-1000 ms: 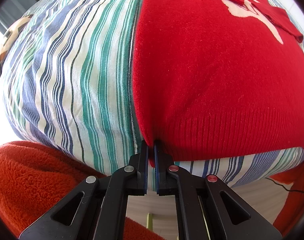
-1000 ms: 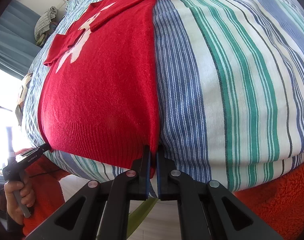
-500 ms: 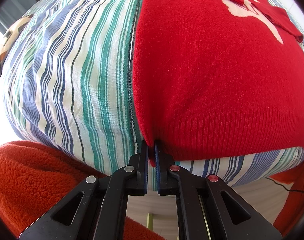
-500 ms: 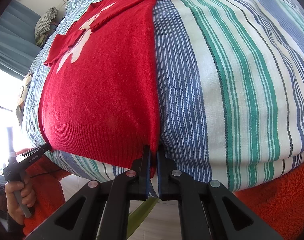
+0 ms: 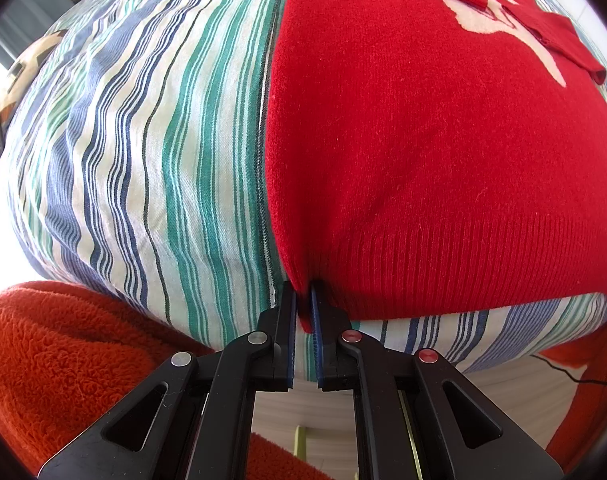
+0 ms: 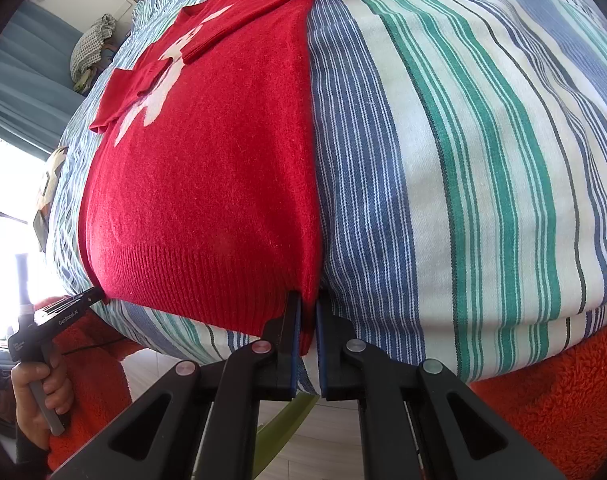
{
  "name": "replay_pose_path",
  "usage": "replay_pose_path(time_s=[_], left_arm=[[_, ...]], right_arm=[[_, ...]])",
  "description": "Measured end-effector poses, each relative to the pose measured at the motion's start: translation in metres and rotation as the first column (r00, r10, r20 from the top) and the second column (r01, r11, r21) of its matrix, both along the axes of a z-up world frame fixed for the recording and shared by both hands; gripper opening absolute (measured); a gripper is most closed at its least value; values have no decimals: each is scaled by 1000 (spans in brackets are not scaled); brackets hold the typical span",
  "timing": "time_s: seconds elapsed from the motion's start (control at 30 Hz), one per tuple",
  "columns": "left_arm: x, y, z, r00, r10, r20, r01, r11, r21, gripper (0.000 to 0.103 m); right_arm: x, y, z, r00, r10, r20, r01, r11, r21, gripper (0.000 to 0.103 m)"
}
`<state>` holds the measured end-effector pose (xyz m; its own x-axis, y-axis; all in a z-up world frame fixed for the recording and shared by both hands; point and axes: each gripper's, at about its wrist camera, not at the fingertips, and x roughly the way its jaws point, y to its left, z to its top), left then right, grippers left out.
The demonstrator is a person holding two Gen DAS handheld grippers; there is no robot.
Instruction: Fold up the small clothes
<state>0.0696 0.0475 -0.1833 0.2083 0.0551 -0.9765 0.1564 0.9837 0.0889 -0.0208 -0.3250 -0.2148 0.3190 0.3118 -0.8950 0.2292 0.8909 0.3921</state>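
Left wrist: both tongs pinch sweater hem.

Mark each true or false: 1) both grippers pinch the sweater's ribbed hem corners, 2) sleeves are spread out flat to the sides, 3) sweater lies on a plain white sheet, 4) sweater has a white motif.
1) True: the left gripper and right gripper are each shut on a hem corner of the red sweater.
2) False: the sleeves are folded across the chest.
3) False: the striped bedsheet is blue, green and white.
4) True: the white motif shows, partly covered.
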Motion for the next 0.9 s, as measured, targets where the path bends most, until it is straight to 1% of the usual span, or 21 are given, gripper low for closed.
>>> replay_pose_path(time_s=[0.9], left_arm=[[-2, 0, 0, 1000, -2, 0, 2, 1000, 3, 11]], right_arm=[[0, 2, 1, 1000, -2, 0, 2, 1000, 9, 9]])
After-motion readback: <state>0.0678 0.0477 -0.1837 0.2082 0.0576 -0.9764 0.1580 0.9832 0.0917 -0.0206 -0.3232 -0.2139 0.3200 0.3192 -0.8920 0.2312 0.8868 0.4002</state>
